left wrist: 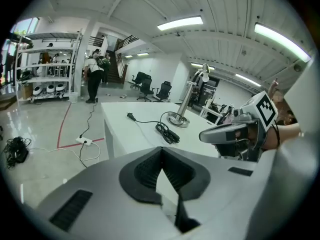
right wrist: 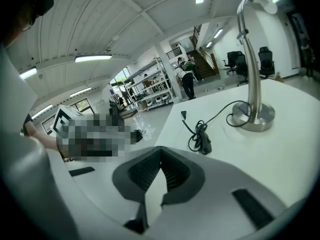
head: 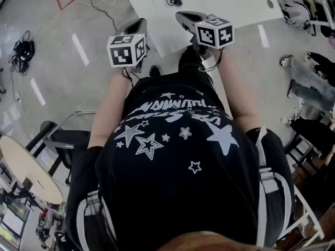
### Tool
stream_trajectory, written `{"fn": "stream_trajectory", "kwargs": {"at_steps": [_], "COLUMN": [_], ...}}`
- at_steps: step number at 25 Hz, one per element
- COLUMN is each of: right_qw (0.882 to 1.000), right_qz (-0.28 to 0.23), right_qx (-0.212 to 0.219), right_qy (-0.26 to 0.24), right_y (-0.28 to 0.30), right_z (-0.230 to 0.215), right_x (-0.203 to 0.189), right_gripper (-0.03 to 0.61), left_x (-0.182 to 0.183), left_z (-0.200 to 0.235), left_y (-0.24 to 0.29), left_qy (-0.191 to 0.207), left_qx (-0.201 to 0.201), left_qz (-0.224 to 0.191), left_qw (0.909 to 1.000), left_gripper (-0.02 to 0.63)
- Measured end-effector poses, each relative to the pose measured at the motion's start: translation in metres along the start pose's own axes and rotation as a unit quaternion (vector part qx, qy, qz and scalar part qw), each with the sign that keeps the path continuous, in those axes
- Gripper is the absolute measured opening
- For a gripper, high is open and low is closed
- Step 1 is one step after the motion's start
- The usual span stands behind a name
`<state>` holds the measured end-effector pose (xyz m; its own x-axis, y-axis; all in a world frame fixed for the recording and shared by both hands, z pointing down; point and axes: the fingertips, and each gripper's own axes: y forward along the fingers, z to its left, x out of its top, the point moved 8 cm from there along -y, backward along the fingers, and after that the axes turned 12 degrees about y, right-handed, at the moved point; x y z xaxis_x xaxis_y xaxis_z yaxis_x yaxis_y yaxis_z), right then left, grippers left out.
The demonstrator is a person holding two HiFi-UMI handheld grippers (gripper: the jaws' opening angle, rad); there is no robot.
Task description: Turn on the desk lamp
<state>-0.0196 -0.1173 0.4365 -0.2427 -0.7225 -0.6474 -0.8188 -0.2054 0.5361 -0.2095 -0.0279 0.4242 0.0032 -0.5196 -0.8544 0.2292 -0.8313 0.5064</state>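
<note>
Standing on the white table (right wrist: 280,154), the desk lamp (right wrist: 254,84) is seen untouched; left gripper (left wrist: 161,150) and right gripper (right wrist: 160,149) are held pressed together, empty

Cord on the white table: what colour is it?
The cord is black; the right gripper view shows it best.

Left gripper (left wrist: 161,150) jaws together, right gripper (right wrist: 160,150) too

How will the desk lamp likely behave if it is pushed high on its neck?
The desk lamp has a tall thin metal neck over a small round base, so a high push would probably tip it. The base looks like solid metal, likely heavy for its size. Its loose cord would probably trail limply.
</note>
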Motion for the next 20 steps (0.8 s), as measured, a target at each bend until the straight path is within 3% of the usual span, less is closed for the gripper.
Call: {"fn": "stream_trajectory", "kwargs": {"at_steps": [12,16,20], "right_qw": [0.999,0.996,0.995], "right_qz": [-0.035,-0.075,-0.088], "right_qx": [-0.035,-0.027,-0.023], "right_qy": [0.021,0.049,0.04], "right_y": [-0.054,-0.085,-0.11], "right_z": [0.009,0.011,0.019], "right_x": [-0.052,-0.058,-0.067], "right_gripper": [0.003,0.003,0.003], "left_x": [-0.008,-0.008,-0.011], "left_z": [-0.05,-0.076,-0.099], "left_y": [-0.007,-0.012,-0.023], "left_qy": [0.035,0.03,0.03], "left_qx": [-0.048,-0.052,-0.044], "left_qz": [0.004,-0.009,-0.022], "left_qw": [0.9982,0.9981,0.9983], "left_gripper": [0.009,0.009,0.009]}}
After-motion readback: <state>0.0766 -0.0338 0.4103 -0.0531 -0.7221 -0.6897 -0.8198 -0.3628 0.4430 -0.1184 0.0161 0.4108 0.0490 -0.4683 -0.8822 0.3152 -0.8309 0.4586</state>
